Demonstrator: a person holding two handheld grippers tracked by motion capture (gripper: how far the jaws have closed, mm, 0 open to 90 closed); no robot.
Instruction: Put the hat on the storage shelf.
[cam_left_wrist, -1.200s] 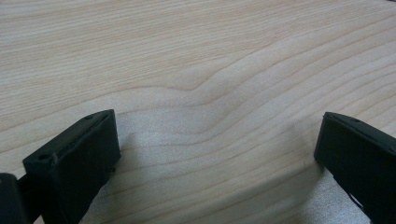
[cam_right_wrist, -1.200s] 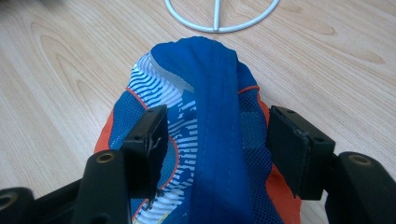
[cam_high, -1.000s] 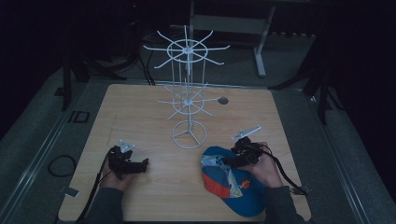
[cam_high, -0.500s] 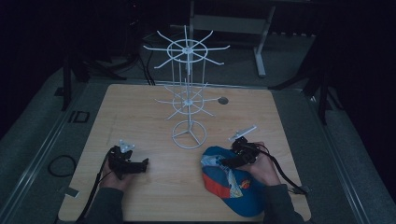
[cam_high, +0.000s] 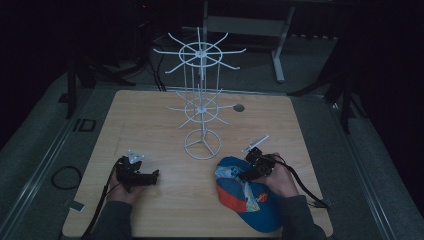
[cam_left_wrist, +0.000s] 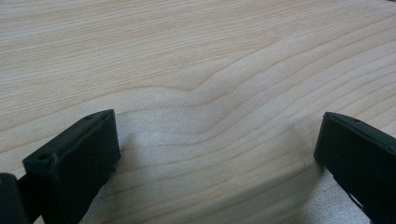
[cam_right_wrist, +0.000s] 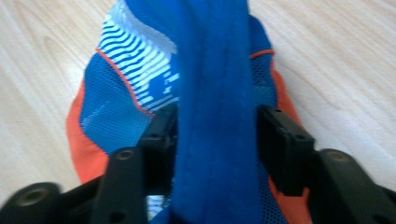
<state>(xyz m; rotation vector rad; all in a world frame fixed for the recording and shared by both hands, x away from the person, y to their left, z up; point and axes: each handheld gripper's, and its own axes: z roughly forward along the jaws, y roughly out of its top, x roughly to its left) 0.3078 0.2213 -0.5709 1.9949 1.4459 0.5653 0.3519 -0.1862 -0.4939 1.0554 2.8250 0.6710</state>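
Observation:
A blue, orange and white mesh cap (cam_high: 250, 200) lies on the wooden table (cam_high: 150, 115) at the near right. My right gripper (cam_high: 248, 175) rests on its crown. In the right gripper view a raised fold of blue fabric (cam_right_wrist: 215, 93) stands between the jaws of the right gripper (cam_right_wrist: 215, 135). They have just been closing and both pads touch the fold. My left gripper (cam_high: 152, 175) lies on the table at the near left, and the left gripper (cam_left_wrist: 219, 154) is open with bare wood between its jaws.
A white wire display rack (cam_high: 201, 107) with two tiers of radiating hooks stands at mid-table on a ring base (cam_high: 202, 145). A small round hole (cam_high: 239, 107) sits in the tabletop behind it. Dark floor and stand legs surround the table.
The right hand has shifted very slightly on the cap. The left hand and the rack have stayed where they were.

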